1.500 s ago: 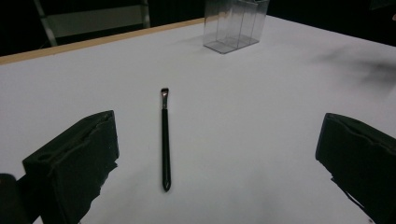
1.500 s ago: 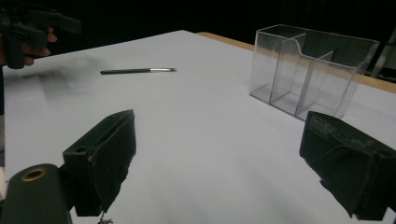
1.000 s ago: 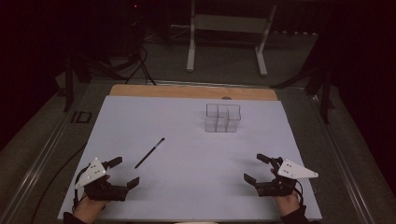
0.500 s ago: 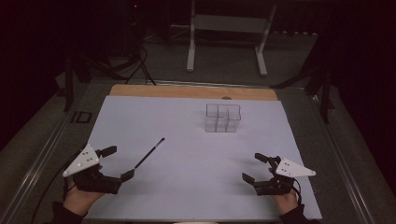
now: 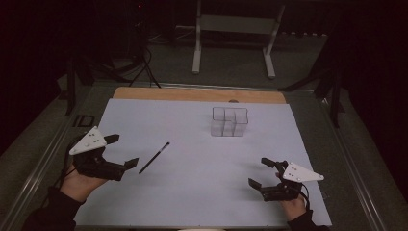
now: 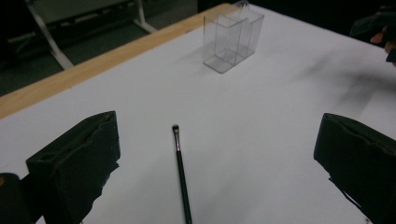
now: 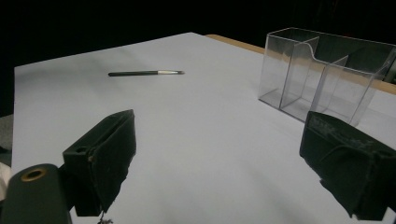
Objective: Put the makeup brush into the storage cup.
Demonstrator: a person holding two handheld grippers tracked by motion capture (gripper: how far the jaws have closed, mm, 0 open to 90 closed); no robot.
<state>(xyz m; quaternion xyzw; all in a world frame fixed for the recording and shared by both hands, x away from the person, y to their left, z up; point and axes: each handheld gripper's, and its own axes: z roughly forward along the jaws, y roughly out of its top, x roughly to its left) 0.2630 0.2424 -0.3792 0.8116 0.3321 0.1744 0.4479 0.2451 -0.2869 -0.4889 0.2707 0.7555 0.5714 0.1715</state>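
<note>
A thin black makeup brush (image 5: pixel 154 157) lies flat on the white table cover, left of centre, its small tip pointing toward the far right. A clear acrylic organizer (image 5: pixel 229 121) with several open-topped compartments stands upright near the far edge, well apart from it.
</note>
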